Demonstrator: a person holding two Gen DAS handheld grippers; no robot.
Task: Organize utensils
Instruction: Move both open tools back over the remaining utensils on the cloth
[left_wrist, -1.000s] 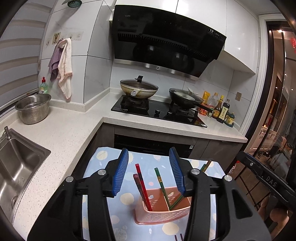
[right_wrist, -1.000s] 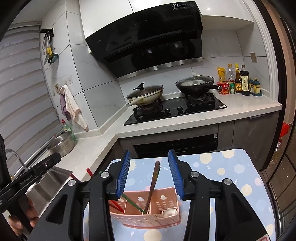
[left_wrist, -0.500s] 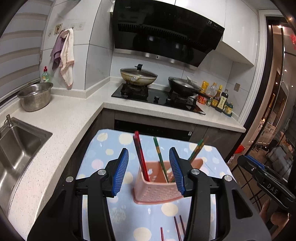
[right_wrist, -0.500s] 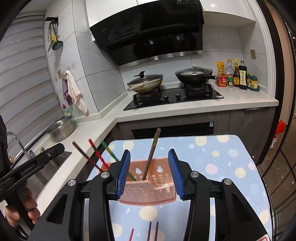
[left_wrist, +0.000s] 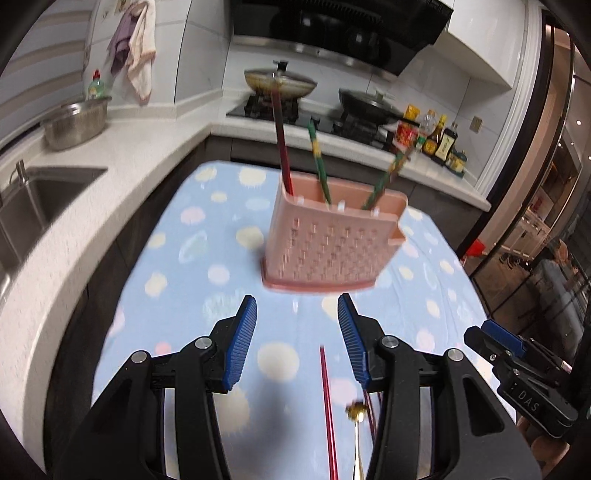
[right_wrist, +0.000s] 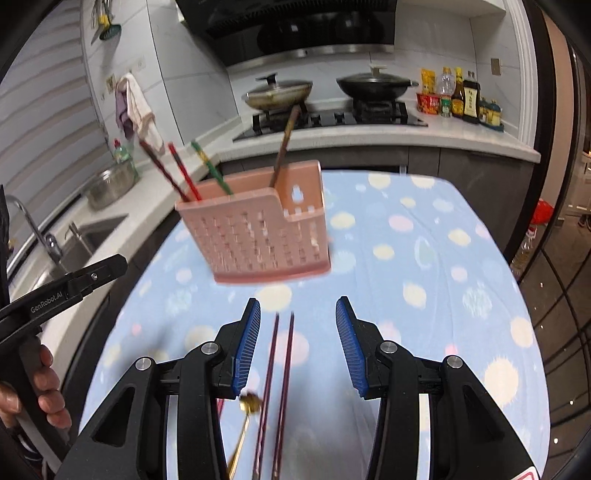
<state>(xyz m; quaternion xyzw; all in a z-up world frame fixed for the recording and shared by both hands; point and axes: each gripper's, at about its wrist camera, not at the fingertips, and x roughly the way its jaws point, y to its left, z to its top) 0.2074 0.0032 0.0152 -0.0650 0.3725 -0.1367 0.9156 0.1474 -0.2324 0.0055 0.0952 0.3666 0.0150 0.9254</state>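
A home kitchen is shown: a gas hob (right_wrist: 332, 118) with lidded woks (right_wrist: 277, 94) under a range hood (left_wrist: 340, 29), a steel sink (left_wrist: 40, 195), sauce bottles (right_wrist: 461, 98).

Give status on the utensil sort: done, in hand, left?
Done: several chopsticks stand in the pink holder. In hand: nothing; left gripper and right gripper are both open and empty. Left: the loose chopsticks and a gold utensil lying on the dotted cloth.

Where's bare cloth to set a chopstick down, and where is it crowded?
Free: the cloth right of the caddy, out to its right edge, and the strip left of the caddy toward the counter. Crowded: in front of the caddy, where chopsticks and a gold spoon lie.
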